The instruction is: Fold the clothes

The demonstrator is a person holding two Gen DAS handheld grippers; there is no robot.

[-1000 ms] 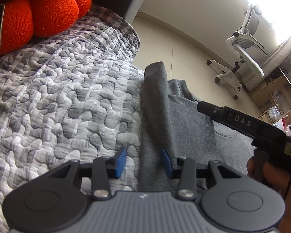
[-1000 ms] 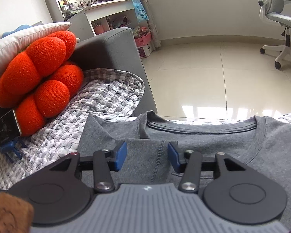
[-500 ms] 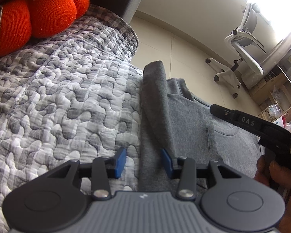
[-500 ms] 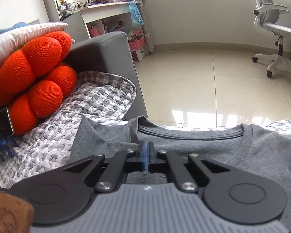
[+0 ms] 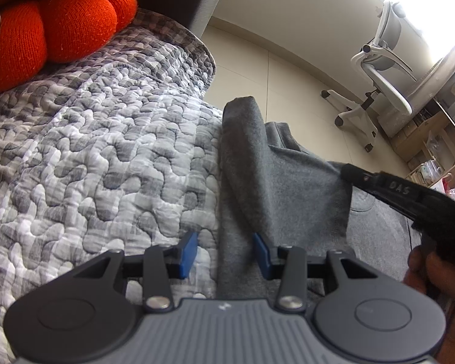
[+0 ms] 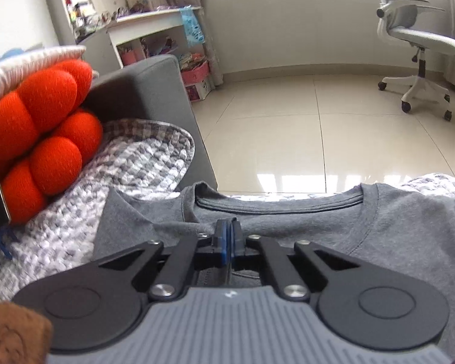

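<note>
One grey T-shirt lies on the quilt, collar toward the floor edge. Our right gripper is clamped shut on a pinch of the shirt's sleeve side, below the collar, lifting a flap. Our left gripper stands half open astride the shirt's folded edge, pressing on nothing. We judge the sleeve fold is under way; next the flap must be carried across the shirt. One orange cushion and one office chair lie beyond the shirt.

Right tool pinches grey T-shirt sleeve.
</note>
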